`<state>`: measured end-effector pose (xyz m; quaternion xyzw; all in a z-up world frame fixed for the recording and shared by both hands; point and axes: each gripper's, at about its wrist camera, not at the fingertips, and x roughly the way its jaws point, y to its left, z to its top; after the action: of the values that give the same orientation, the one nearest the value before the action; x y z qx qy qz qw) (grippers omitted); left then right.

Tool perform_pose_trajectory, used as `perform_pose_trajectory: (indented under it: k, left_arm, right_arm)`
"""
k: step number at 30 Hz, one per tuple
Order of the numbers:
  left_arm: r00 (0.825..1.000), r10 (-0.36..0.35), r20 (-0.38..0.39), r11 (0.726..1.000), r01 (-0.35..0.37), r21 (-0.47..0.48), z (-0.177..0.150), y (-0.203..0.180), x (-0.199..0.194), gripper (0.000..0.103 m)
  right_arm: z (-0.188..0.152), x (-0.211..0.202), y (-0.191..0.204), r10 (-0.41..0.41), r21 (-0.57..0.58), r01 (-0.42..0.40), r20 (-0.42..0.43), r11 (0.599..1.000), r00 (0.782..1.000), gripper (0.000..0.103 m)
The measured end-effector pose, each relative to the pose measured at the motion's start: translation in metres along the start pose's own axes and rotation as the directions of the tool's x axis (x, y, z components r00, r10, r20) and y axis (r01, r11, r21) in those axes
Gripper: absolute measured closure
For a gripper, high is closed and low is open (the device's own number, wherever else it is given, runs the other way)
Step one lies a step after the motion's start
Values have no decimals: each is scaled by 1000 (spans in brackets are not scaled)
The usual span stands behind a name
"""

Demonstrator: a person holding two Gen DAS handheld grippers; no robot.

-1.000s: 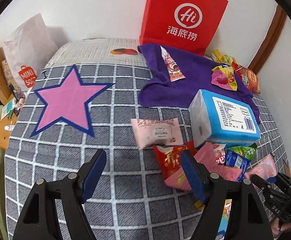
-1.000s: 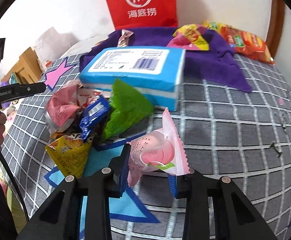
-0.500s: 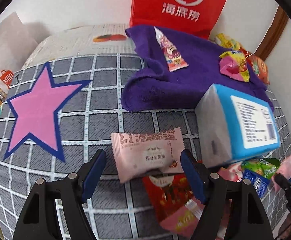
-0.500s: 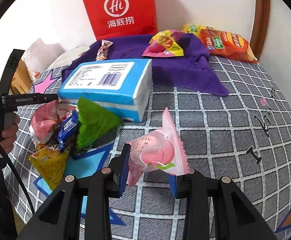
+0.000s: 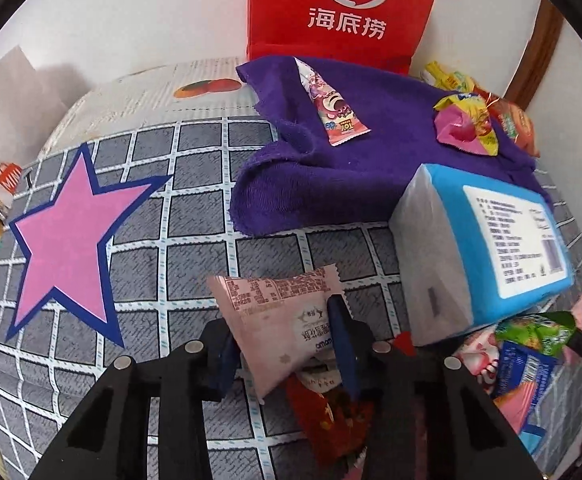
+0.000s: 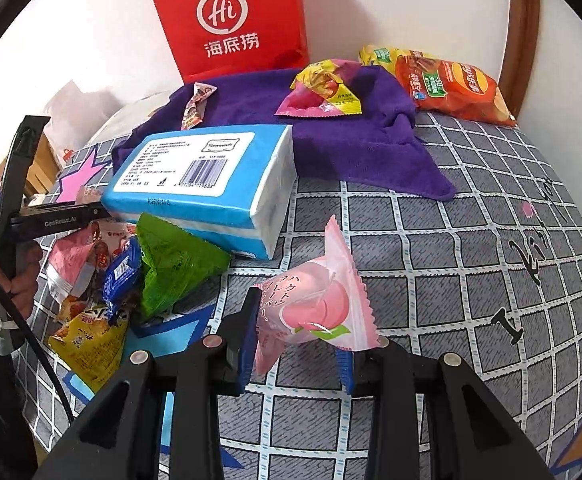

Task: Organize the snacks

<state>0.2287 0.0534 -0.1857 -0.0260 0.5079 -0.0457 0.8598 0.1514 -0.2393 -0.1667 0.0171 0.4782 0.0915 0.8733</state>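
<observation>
A grey bedcover with a white grid and coloured stars [image 5: 195,248] is spreading under everything, and a tall red paper bag with white "Hi" lettering [image 6: 235,20] is standing at its far edge against the wall; what it is holding cannot be seen. A crumpled purple towel [image 5: 371,168] is lying in front of the bag, carrying a slim pink-and-white candy packet [image 5: 333,110] and a pink-and-yellow snack pouch [image 6: 323,92], with an orange crisp bag [image 6: 451,86] just beyond its corner. A blue-and-white pack of tissues with a barcode label [image 6: 207,176] is sitting near the towel's front edge, and beside it a heap of small wrappers is piling up: a green foil pouch [image 6: 175,264], a blue biscuit packet [image 6: 123,276] and a yellow snack bag [image 6: 91,344]. The left gripper [image 5: 283,340] is closing its blue jaws on a pale pink flat snack packet with printed text [image 5: 287,308], which is sitting between the pads and tilting up above a red wrapper [image 5: 331,416]. The right gripper [image 6: 297,334] is clamping a pink peach-printed sweet wrapper [image 6: 315,300], holding it upright above the bedcover.
</observation>
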Motion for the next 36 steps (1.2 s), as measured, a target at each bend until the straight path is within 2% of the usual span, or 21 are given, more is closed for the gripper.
perform_pose_trajectory:
  k: [1, 10, 18, 28, 36]
  left_arm:
    - [1000, -6, 4, 1000, 6, -3, 0, 1, -3, 68]
    - [998, -20, 59, 1000, 21, -22, 2, 8, -36, 69]
    - [993, -19, 121, 999, 22, -28, 20, 6, -66, 69]
    - [984, -42, 172, 999, 46, -15, 61, -3, -83, 69]
    - [979, -57, 197, 998, 55, 15, 106, -17, -73, 69]
  right_arm:
    - [1, -1, 0, 0, 0, 0, 2, 1000, 1000, 69]
    - [10, -17, 5, -10, 1, 10, 37, 1000, 999, 69]
    - [41, -39, 8, -19, -7, 19, 104, 1000, 994, 69]
    - [100, -49, 6, -30, -10, 32, 174, 999, 984, 69]
    - [143, -34, 4, -11, -16, 15, 197, 1000, 980, 69]
